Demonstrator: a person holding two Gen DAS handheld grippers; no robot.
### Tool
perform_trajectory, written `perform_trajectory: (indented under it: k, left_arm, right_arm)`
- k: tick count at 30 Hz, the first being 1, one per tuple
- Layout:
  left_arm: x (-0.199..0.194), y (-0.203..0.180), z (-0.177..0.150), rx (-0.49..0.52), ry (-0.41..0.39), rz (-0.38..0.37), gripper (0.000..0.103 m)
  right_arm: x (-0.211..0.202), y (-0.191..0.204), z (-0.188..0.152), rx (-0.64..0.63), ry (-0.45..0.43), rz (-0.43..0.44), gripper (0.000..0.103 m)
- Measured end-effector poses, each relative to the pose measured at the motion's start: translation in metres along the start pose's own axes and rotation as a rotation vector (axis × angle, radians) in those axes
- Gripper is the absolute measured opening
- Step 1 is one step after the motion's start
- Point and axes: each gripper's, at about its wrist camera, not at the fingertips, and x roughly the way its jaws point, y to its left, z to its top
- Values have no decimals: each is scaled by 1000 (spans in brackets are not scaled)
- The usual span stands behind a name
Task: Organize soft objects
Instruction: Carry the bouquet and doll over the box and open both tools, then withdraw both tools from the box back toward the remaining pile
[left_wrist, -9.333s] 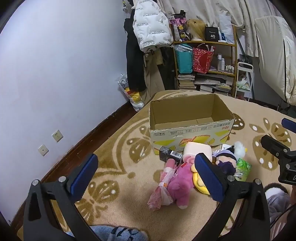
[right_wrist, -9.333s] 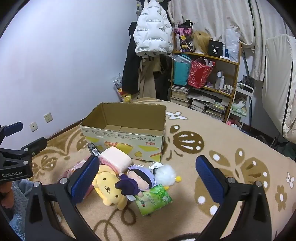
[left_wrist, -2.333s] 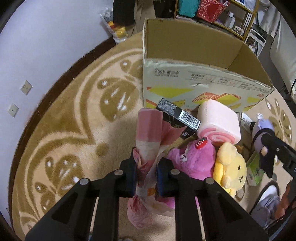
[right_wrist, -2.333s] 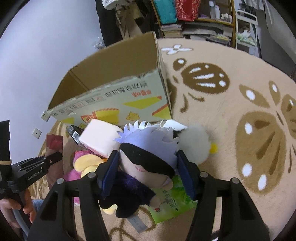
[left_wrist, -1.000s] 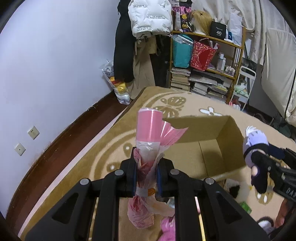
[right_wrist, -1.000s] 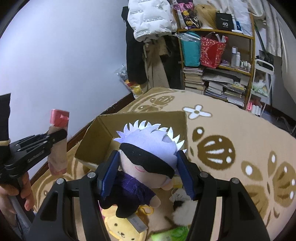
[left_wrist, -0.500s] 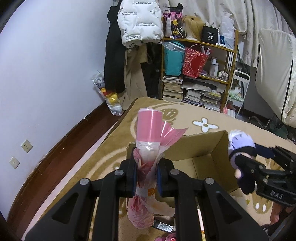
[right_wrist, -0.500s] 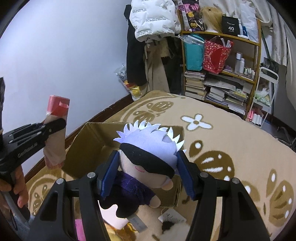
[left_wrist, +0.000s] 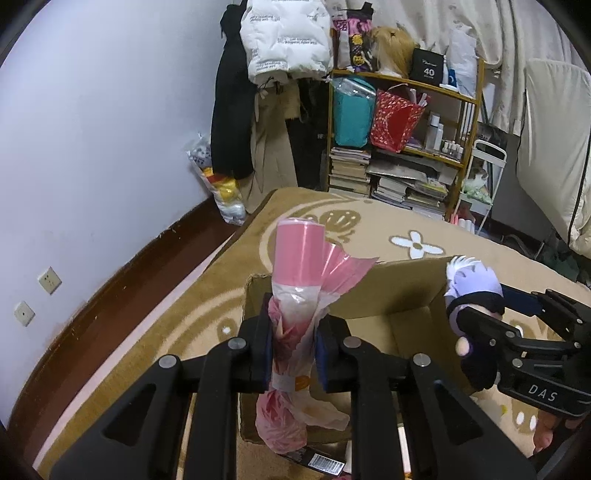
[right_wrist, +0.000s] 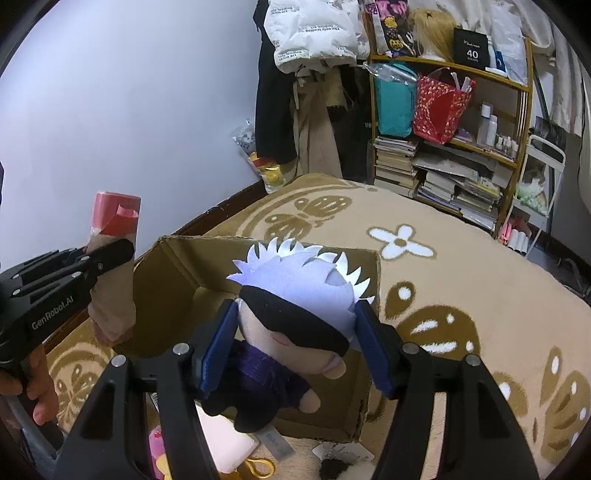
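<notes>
Left tongs (left_wrist: 294, 345) clenched on a pink bag roll (left_wrist: 297, 291), upright, over the near-left corner of the open box (left_wrist: 402, 295). Jaws just eased a touch, roll between them and pinched. Right tongs (right_wrist: 295, 347) grasping a doll (right_wrist: 295, 306) by its white-haired head, body dangling above the box, pads pressing both sides, jaws just widened slightly. Box on the rug (right_wrist: 461, 266), nothing visible inside. Below the doll, beside the box: a pink cushion (right_wrist: 229, 448) and a yellow plush (right_wrist: 162, 463). Beyond the rug, a cluttered shelf (left_wrist: 417, 147).
</notes>
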Motion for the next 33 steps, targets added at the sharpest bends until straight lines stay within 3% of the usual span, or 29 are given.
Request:
perform_trajectory:
  k: [5, 10, 11, 14, 17, 21, 33]
  left_arm:
    - [8, 4, -4, -8, 30, 5, 19]
    - [14, 6, -8, -14, 73, -3, 27]
    - [13, 6, -9, -11, 77, 0, 33]
    - [11, 5, -10, 10, 88, 36, 66]
    - [6, 2, -9, 47, 92, 56, 72]
    - [-3, 2, -10, 40, 81, 71, 91]
    - [-46, 11, -14, 3, 51, 54, 97]
  right_arm:
    - [5, -4, -3, 4, 17, -2, 69]
    - [6, -4, -4, 7, 20, -6, 71]
    - [5, -3, -4, 9, 25, -10, 77]
    - [1, -4, -3, 24, 21, -18, 85]
    - [-6, -6, -2, 34, 11, -23, 94]
    - [-17, -8, 0, 53, -1, -26, 103]
    - [-61, -6, -7, 66, -18, -40, 103]
